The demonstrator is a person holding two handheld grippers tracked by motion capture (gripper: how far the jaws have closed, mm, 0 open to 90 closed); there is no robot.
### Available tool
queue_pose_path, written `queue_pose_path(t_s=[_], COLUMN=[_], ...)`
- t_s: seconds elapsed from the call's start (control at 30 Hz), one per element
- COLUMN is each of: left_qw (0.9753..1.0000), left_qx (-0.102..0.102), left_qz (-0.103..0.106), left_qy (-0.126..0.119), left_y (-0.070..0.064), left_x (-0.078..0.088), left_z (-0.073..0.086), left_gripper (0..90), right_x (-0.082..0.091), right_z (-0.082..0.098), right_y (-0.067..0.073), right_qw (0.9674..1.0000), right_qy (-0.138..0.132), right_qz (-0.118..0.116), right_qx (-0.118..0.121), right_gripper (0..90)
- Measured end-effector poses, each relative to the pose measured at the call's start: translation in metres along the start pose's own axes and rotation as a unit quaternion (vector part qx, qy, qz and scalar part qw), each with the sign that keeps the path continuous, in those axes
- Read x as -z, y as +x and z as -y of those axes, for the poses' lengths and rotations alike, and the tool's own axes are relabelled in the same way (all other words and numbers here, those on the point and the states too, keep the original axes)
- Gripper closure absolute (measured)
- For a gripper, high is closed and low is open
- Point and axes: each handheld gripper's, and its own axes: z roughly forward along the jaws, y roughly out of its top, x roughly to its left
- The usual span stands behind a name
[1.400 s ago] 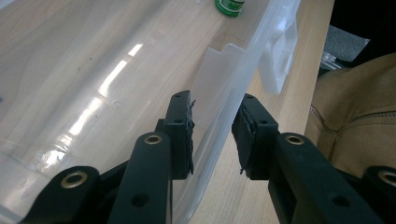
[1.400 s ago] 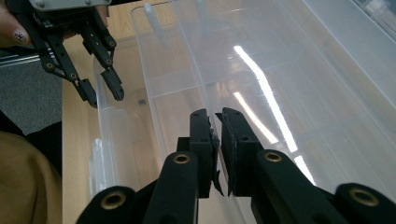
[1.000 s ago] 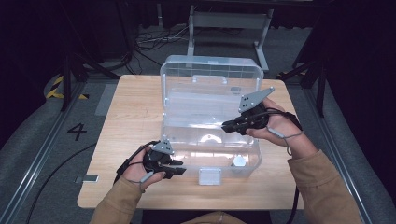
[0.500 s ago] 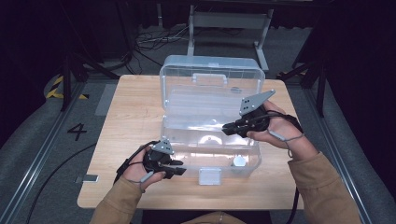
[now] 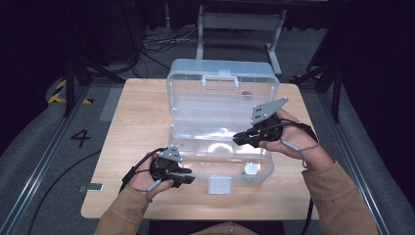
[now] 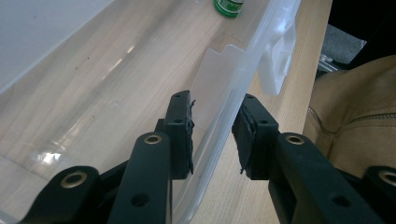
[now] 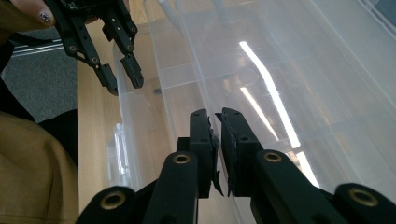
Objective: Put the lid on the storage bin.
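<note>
The clear plastic storage box (image 5: 220,142) sits open on the bench (image 5: 137,122), lid (image 5: 222,85) standing up on the side away from the person, its long axis running across from the left tongs (image 5: 188,178) to the right tongs (image 5: 237,138) and its mouth facing up.

The left tongs straddle the near front wall (image 6: 219,121) of the box close to its left corner, one pad inside and one outside; the jaws stand apart, with a gap showing at the outer pad, so the wall looks bracketed rather than pinched. The right tongs hang over the open tray right of its middle, jaws nearly together with nothing between them.

A small green-capped bottle (image 6: 229,6) lies inside, at the end far from the left tongs.

The step in hand appears to be steadying the box with the left while the right is free. A likely next move is for the right tongs to open and dip toward the bottle, or reach back to the lid.
</note>
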Motion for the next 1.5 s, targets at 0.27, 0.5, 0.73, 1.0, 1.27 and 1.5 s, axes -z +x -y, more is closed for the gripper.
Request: queue_pose_path(t_s=[0.27, 0.5, 0.73, 1.0, 1.27, 1.5], left_qw=[1.0, 1.0, 1.0, 0.9998, 0.9996, 0.999], left_qx=[-0.001, -0.001, 0.003, 0.016, 0.016, 0.024], left_qz=[-0.001, -0.002, -0.001, -0.008, -0.01, -0.006], left_qy=[0.001, 0.002, 0.0, 0.003, -0.022, -0.037], left_y=[0.0, 0.0, 0.0, -0.003, -0.006, -0.007], left_x=[0.0, 0.0, 0.0, 0.004, 0.024, 0.038], left_z=[0.0, 0.0, 0.0, -0.002, -0.006, -0.012], left_gripper=[68.6, 68.6, 68.2, 61.0, 59.0, 60.0], right_x=[-0.001, -0.003, -0.004, -0.004, -0.004, -0.004], right_z=[0.002, 0.003, 0.003, 0.002, 0.002, 0.002], right_y=[0.003, 0.005, 0.007, 0.007, 0.007, 0.008], right_qw=[1.0, 0.9999, 0.9997, 0.9996, 0.9994, 0.9995], right_qy=[0.003, 0.007, 0.014, 0.018, 0.02, 0.021], right_qz=[-0.008, -0.011, -0.017, -0.017, -0.017, -0.019], right_qx=[-0.004, 0.002, 0.006, 0.014, 0.021, 0.017], right_gripper=[83.4, 84.2, 84.9, 85.7, 86.0, 86.1])
